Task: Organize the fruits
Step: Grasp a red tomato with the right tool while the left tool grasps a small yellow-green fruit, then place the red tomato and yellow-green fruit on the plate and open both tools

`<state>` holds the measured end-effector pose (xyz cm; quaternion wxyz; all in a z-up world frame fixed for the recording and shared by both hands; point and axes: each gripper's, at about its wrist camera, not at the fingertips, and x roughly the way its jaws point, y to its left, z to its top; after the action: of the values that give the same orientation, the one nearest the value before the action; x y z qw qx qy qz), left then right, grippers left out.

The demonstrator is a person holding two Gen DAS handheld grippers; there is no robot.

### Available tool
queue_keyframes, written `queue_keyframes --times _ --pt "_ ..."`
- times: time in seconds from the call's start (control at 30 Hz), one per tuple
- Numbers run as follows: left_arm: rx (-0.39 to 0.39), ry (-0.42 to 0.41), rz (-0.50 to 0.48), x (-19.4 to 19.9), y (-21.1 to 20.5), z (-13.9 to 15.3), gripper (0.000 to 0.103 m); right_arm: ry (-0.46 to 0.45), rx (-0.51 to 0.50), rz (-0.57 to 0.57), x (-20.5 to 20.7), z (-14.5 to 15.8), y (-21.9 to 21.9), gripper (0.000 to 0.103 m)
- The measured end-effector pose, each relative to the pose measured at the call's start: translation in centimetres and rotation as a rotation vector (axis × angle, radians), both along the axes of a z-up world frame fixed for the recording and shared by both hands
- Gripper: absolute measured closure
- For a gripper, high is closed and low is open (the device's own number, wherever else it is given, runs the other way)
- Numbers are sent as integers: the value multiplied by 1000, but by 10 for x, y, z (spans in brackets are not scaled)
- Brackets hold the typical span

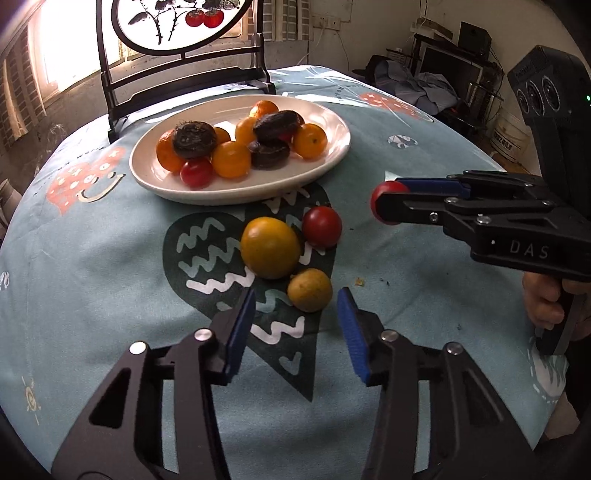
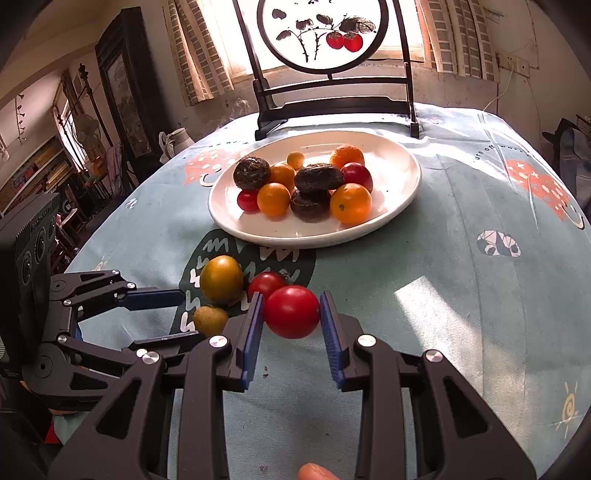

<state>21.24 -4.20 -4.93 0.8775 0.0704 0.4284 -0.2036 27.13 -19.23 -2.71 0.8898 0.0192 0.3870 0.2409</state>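
Note:
A white plate (image 1: 236, 195) (image 2: 314, 240) holds several orange fruits, red tomatoes and dark brown round pieces. In front of it on the cloth lie a large yellow-orange fruit (image 1: 269, 246) (image 2: 221, 278), a red tomato (image 1: 322, 226) (image 2: 266, 282) and a small yellow fruit (image 1: 309, 290) (image 2: 210, 319). My left gripper (image 1: 297, 294) (image 2: 190, 315) is open, its blue pads on either side of the small yellow fruit's near end without touching it. My right gripper (image 2: 291, 314) (image 1: 388, 202) is shut on another red tomato (image 2: 291, 312) (image 1: 384, 190), held above the cloth to the right of the loose fruits.
A dark wooden stand with a round painted screen (image 1: 177, 22) (image 2: 325, 33) rises just behind the plate. The table wears a light blue printed cloth (image 1: 92, 258) (image 2: 443, 295). A person's hand (image 1: 543, 302) grips the right tool's handle. Furniture and clutter surround the table.

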Motion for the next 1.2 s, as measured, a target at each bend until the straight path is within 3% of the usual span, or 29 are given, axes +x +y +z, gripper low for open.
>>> queue_keyframes --times 0.27,0.5,0.8,1.03,1.2 --pt "-13 40 7 10 -7 -9 63 -3 5 -1 -1 1 0 71" --pt "-10 56 19 18 -14 -13 75 -9 7 4 -4 3 1 71" --pt "-18 52 30 15 -13 -12 76 -11 1 5 -5 4 1 71" --pt "-110 -11 61 12 13 22 76 -34 43 26 -5 7 1 71" --pt "-85 -91 112 39 24 51 76 -82 84 -1 13 23 0 71"
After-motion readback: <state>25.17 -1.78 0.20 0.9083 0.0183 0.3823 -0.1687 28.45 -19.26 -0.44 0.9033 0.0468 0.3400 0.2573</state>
